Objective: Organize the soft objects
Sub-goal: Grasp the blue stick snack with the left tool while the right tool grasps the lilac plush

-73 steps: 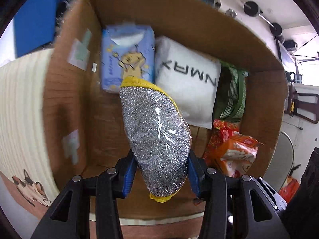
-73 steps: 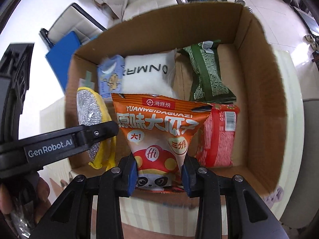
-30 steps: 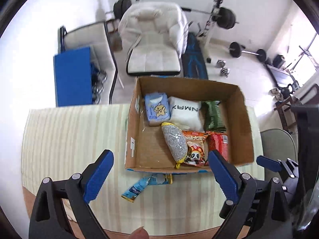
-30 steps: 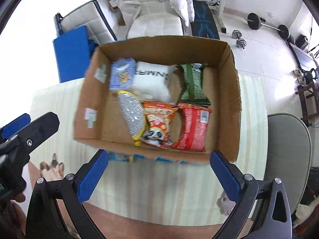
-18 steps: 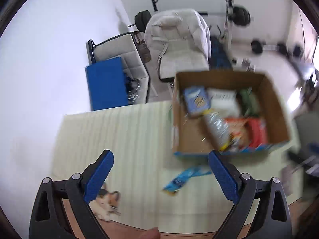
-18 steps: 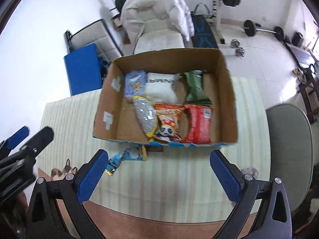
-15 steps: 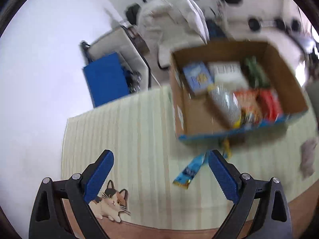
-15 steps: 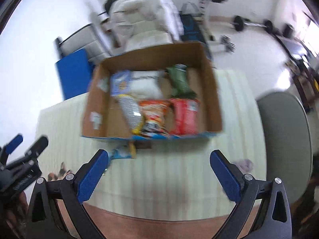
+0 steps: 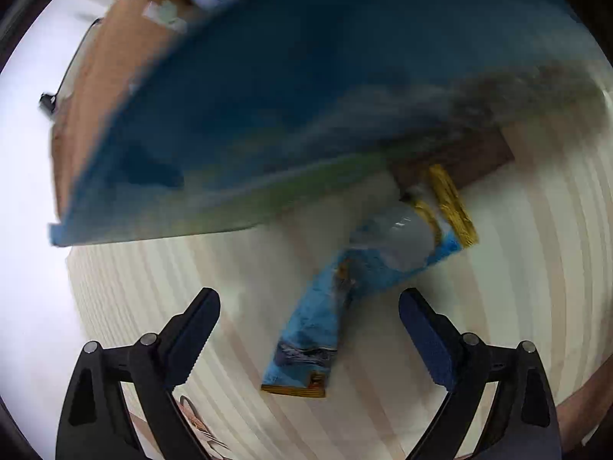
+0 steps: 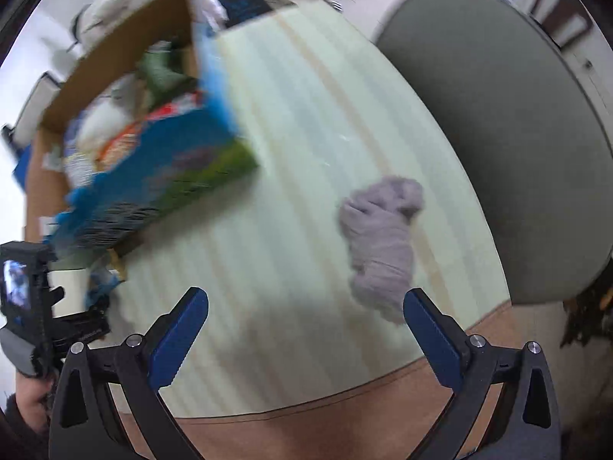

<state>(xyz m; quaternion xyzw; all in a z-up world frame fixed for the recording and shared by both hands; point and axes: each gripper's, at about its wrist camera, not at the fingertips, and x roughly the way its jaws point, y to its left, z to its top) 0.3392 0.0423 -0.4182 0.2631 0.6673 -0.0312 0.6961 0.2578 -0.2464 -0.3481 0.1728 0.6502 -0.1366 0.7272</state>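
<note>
My left gripper (image 9: 308,329) is open and low over the table, with a blue snack packet (image 9: 333,306) lying between its fingers, untouched. The packet's far end reaches the blue front wall of the cardboard box (image 9: 268,107). My right gripper (image 10: 304,322) is open and empty. A rolled grey sock (image 10: 381,243) lies on the table just beyond its right finger (image 10: 431,335). The box (image 10: 145,176) with several snack packs and soft items inside shows at the left in the right wrist view, blurred.
A pale striped cloth (image 10: 299,122) covers the table; its front edge (image 10: 345,402) is near my right gripper. A grey chair seat (image 10: 498,115) stands off the table's right side. The left hand-held gripper (image 10: 30,306) shows at the left in the right wrist view.
Both grippers dropped from high above to near the table. The left one moved in over the blue packet in front of the box. The right one swung right toward the grey sock.
</note>
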